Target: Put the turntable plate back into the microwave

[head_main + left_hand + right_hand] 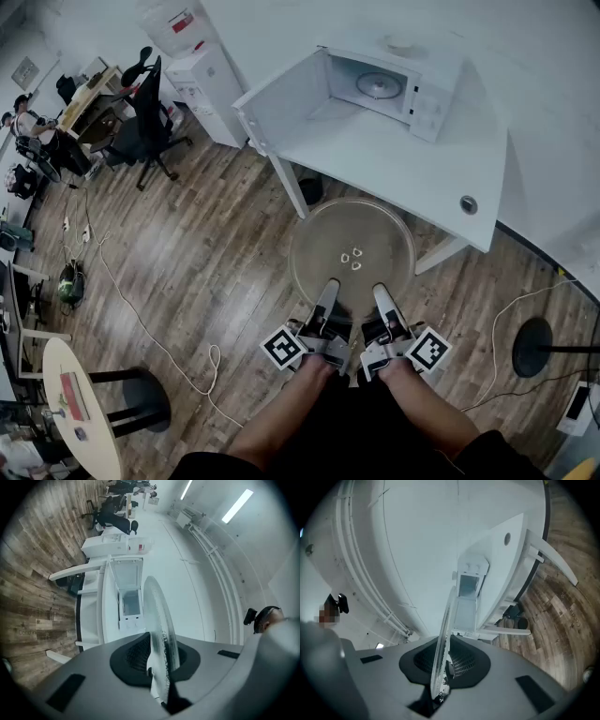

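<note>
The round glass turntable plate (352, 253) is held level in the air in front of the white table (394, 164). My left gripper (329, 292) and right gripper (382, 296) are both shut on its near rim, side by side. In the left gripper view the plate (161, 620) runs edge-on between the jaws; the right gripper view shows the plate (443, 634) the same way. The white microwave (394, 80) stands on the table with its door (277, 98) swung open to the left and a roller ring (380, 86) inside the cavity.
A black office chair (145, 117) and a white cabinet (211, 89) stand left of the table. A cable (141, 319) trails over the wood floor. A small round table (80, 412) is at lower left, and a black stand base (536, 345) at right.
</note>
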The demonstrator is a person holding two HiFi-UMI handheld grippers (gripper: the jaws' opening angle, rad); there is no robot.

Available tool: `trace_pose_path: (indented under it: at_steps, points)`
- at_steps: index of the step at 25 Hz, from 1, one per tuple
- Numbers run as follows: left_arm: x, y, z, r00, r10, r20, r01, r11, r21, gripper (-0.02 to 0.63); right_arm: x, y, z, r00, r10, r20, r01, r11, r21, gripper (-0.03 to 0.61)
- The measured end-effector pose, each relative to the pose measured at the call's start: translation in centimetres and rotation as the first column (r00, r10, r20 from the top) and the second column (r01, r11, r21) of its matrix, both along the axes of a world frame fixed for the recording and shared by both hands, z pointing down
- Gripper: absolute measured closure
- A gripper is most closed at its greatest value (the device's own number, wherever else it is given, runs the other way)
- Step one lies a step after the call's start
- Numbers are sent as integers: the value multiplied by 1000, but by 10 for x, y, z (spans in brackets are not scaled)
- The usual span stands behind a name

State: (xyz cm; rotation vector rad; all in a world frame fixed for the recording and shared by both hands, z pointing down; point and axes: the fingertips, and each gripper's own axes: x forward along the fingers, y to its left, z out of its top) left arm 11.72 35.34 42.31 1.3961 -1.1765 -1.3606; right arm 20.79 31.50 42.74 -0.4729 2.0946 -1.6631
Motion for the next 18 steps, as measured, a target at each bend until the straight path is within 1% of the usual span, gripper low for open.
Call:
trace_pose_path:
  at_steps: [4, 12, 16, 18]
  points:
    - [-4, 8, -3, 1000, 7, 9, -7, 1000, 13, 565, -3, 8, -4, 1000, 3, 9, -3, 1000, 4, 520]
    - [-13, 18, -3, 1000, 25, 1, -25, 999, 33, 565, -13, 20, -5, 1000, 14, -10, -14, 999, 47, 517]
    - [-22, 20, -7, 999, 46, 25, -47, 998, 40, 565, -20, 24, -8, 999, 37, -16, -36, 996, 80, 509]
    - [-26, 18, -11, 997, 62, 40, -63, 997, 41, 565, -23, 23, -9, 998, 55, -6, -55, 995, 79, 511]
